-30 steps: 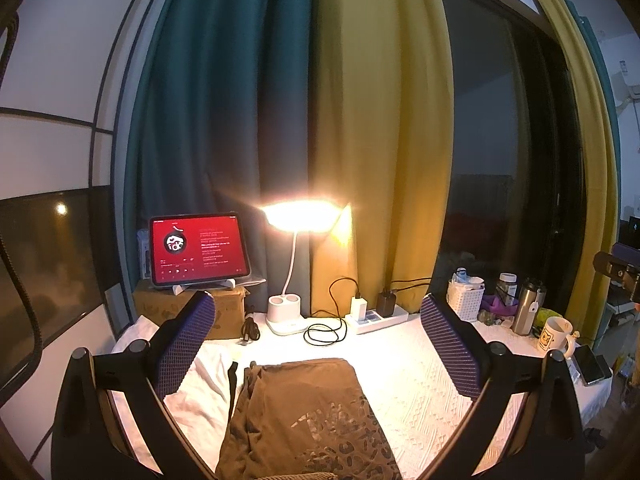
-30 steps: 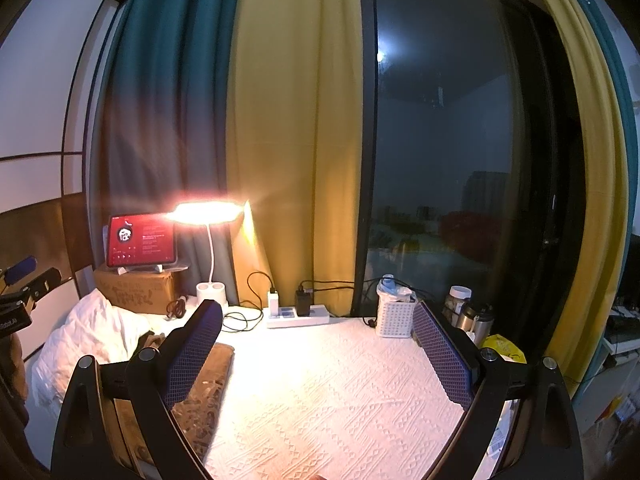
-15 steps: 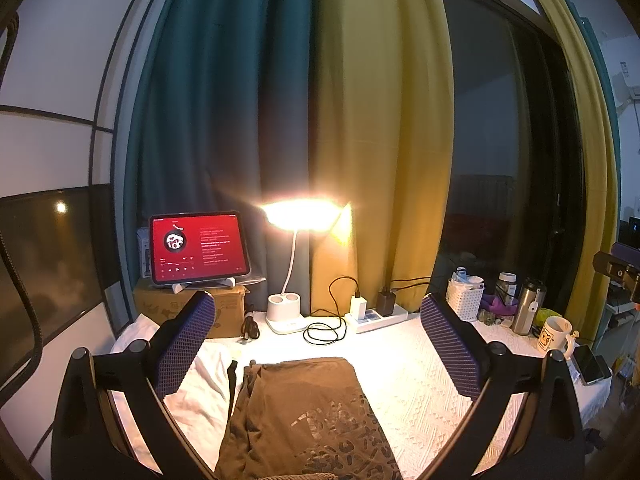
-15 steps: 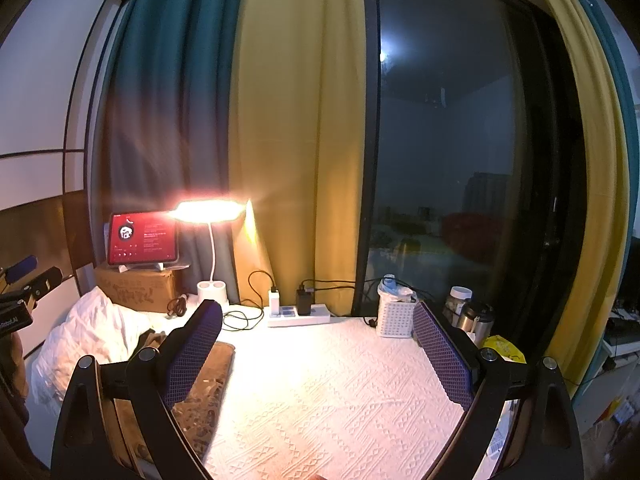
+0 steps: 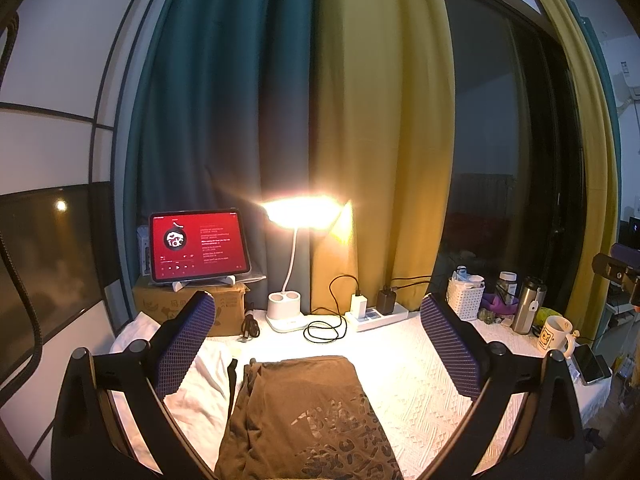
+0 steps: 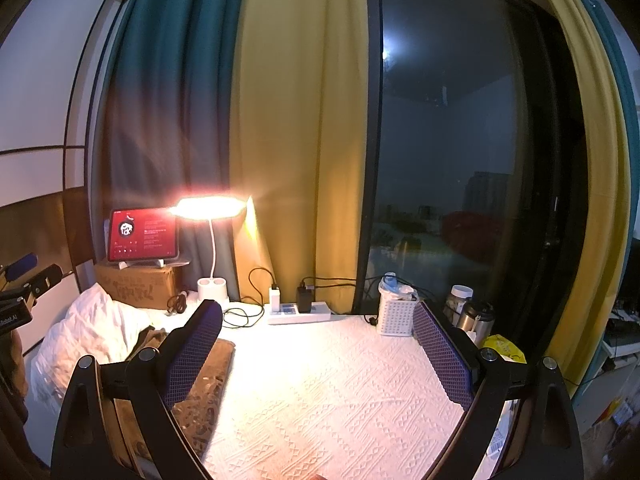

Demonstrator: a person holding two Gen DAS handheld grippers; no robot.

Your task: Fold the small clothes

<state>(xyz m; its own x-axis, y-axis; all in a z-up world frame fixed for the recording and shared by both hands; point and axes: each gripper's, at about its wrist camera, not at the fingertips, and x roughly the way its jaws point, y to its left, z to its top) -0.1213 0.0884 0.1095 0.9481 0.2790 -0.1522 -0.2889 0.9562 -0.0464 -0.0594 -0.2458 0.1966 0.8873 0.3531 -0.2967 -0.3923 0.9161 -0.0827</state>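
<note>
Both grippers hang with jaws wide apart, holding nothing: the left gripper (image 5: pixel 320 344) sits over the brown shirt (image 5: pixel 304 412), which lies at 6 o'clock looking already folded lengthwise on the white cloth (image 6: pixel 340 380). The right gripper (image 6: pixel 318 346) has it at 8 o'clock. Probably one cross fold left. The lamp (image 5: pixel 298 216) glows at 12.

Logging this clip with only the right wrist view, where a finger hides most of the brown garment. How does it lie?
Observer: The brown printed garment lies flat, folded into a long rectangle, ahead of the open left gripper; nothing is gripped.
Operator: What is beside it?
Observer: A dark strip of fabric runs along its left edge, against the white crumpled cloth.
Operator: Anything further right?
Observer: A white mug with a yellow cartoon face stands right of the steel flask.
</note>
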